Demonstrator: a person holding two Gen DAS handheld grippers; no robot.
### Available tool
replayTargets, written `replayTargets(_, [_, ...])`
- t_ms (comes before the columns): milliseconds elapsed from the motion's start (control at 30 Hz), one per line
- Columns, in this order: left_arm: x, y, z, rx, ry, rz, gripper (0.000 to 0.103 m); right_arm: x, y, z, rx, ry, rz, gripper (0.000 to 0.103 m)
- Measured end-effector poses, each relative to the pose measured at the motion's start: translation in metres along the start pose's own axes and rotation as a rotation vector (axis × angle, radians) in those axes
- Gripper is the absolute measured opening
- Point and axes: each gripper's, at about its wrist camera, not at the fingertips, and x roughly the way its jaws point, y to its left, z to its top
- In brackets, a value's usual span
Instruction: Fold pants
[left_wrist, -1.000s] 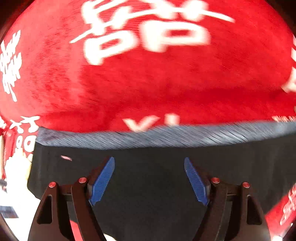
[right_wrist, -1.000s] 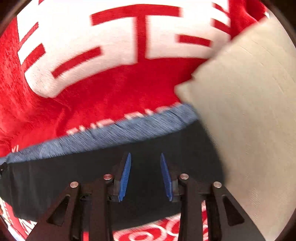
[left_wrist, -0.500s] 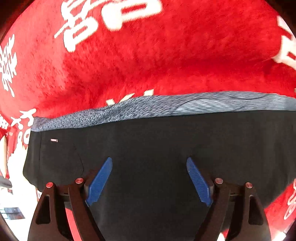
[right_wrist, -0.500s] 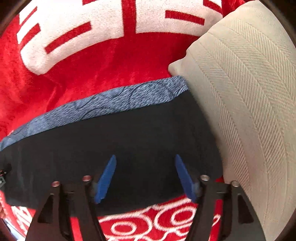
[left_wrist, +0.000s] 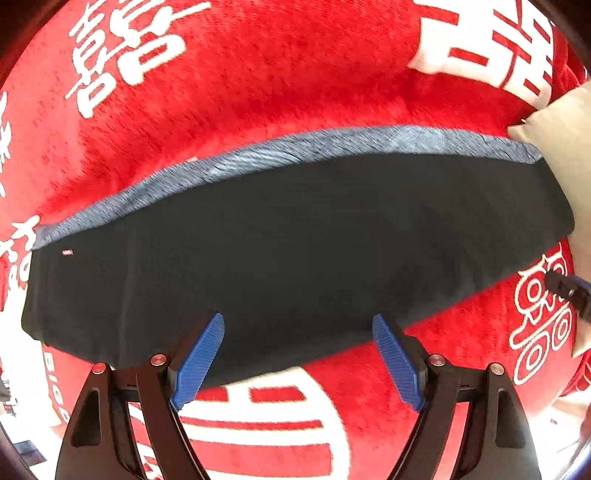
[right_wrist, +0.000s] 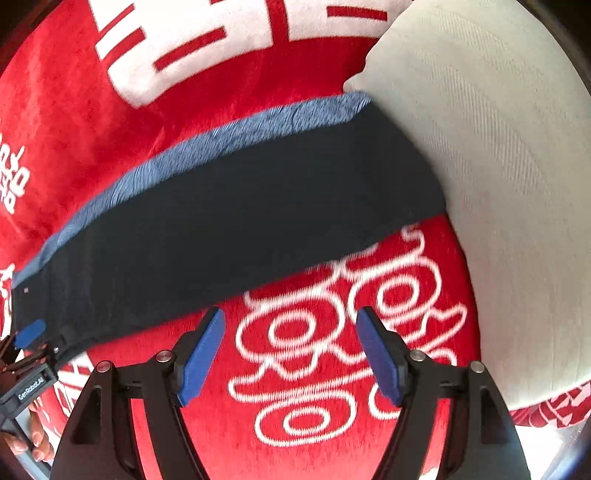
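The pants lie as one long dark band across the middle of the left wrist view, on a red blanket printed with white characters. A blue-grey waistband strip runs along the band's upper edge. The band's right end touches a beige pillow at the right of both views.

The left gripper hangs over the lower edge of the pants with its blue pads spread wide and nothing between them. The right gripper has just been opening; its jaws now stand apart over bare blanket just below the pants, with no cloth in them. In the lower left of the right wrist view the other tool shows at the pants' left end, with part of a person's hand under it.

Judged from how the garment lies, one lengthwise fold seems done: the legs appear stacked into one narrow strip with fairly straight edges, set down and let go. What probably remains is to shorten the strip, bringing one end over the other once or twice, and then to smooth it. No crosswise fold shows yet.
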Motion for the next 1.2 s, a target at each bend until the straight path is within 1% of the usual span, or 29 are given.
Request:
replayTargets(100, [0.0, -0.007, -0.002, 0.001, 0.009, -0.005, 0.084, -0.005, 0.004, -0.014, -0.015, -0.002, -0.001, 0.077])
replayTargets(267, [-0.008, -0.025, 0.008, 0.03, -0.022, 0.011, 0.084, -0.007, 0.008, -0.016, -0.033, -0.016, 0.0, 0.077])
replayTargets(300, [-0.01, -0.031, 0.014, 0.036, -0.037, 0.015, 0.084, -0.008, 0.007, -0.015, -0.035, -0.027, 0.002, 0.077])
replayTargets(367, [-0.012, -0.039, 0.023, 0.038, -0.054, 0.017, 0.084, -0.026, -0.002, -0.018, -0.027, -0.05, 0.009, 0.077])
replayTargets(467, [-0.01, -0.06, 0.046, 0.02, -0.077, 0.017, 0.084, -0.034, -0.015, -0.003, 0.009, -0.106, 0.055, 0.077])
replayTargets(500, [-0.008, -0.061, 0.049, 0.016, -0.082, 0.014, 0.084, -0.035, -0.021, 0.005, 0.031, -0.121, 0.074, 0.075])
replayTargets(567, [-0.004, -0.08, 0.064, 0.012, -0.106, 0.011, 0.084, -0.034, -0.034, 0.025, 0.066, -0.145, 0.103, 0.055])
replayTargets(600, [-0.003, -0.085, 0.067, 0.016, -0.113, 0.015, 0.084, -0.031, -0.039, 0.038, 0.075, -0.151, 0.106, 0.038])
replayTargets(633, [0.002, -0.094, 0.072, 0.024, -0.119, 0.024, 0.084, -0.025, -0.042, 0.052, 0.079, -0.153, 0.109, 0.033])
replayTargets(700, [0.014, -0.105, 0.078, 0.03, -0.108, 0.042, 0.084, -0.019, -0.045, 0.068, 0.08, -0.155, 0.118, 0.029])
replayTargets(800, [0.03, -0.107, 0.081, 0.015, -0.074, 0.047, 0.084, -0.009, -0.043, 0.091, 0.04, -0.162, 0.095, 0.028])
replayTargets(867, [0.04, -0.105, 0.079, -0.004, -0.051, 0.051, 0.084, 0.007, -0.039, 0.107, 0.008, -0.153, 0.08, 0.028])
replayTargets(967, [0.044, -0.1, 0.079, -0.025, -0.052, 0.038, 0.084, 0.028, -0.04, 0.12, -0.011, -0.127, 0.042, 0.028])
replayTargets(1000, [0.045, -0.099, 0.08, -0.024, -0.054, 0.038, 0.084, 0.035, -0.04, 0.123, -0.014, -0.124, 0.039, 0.025])
replayTargets(1100, [0.046, -0.1, 0.08, -0.017, -0.057, 0.046, 0.084, 0.04, -0.034, 0.133, -0.068, -0.163, -0.011, 0.025])
replayTargets(1200, [0.049, -0.102, 0.079, -0.017, -0.058, 0.052, 0.084, 0.046, -0.031, 0.148, -0.058, -0.161, -0.031, 0.025])
